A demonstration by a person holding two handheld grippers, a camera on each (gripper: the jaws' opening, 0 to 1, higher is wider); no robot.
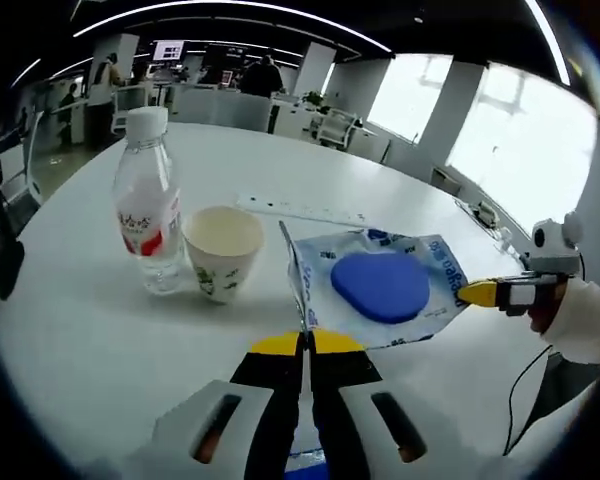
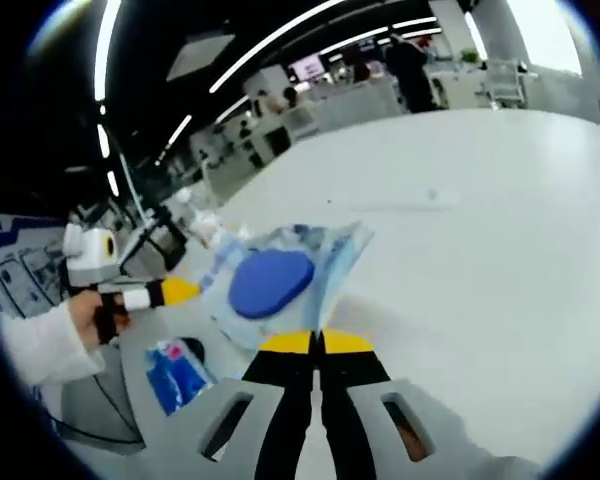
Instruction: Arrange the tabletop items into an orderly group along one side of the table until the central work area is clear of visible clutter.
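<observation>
A clear plastic packet with blue print (image 1: 435, 262) holds a flat blue oval pad (image 1: 380, 285). My left gripper (image 1: 305, 343) is shut on the packet's near edge. My right gripper (image 1: 477, 293), coming in from the right in a sleeved hand, pinches its opposite edge. In the right gripper view the same packet (image 2: 332, 252) with the blue pad (image 2: 271, 282) hangs between my right gripper (image 2: 316, 342), shut on its edge, and my left gripper (image 2: 177, 291) at the left. A water bottle (image 1: 148, 200) with a white cap stands upright next to a paper cup (image 1: 223, 250).
The table (image 1: 100, 340) is white and round. A long white strip (image 1: 300, 210) lies behind the packet. A second blue and white packet (image 2: 176, 372) lies low at the left near the table's edge. Desks, chairs and people stand far behind.
</observation>
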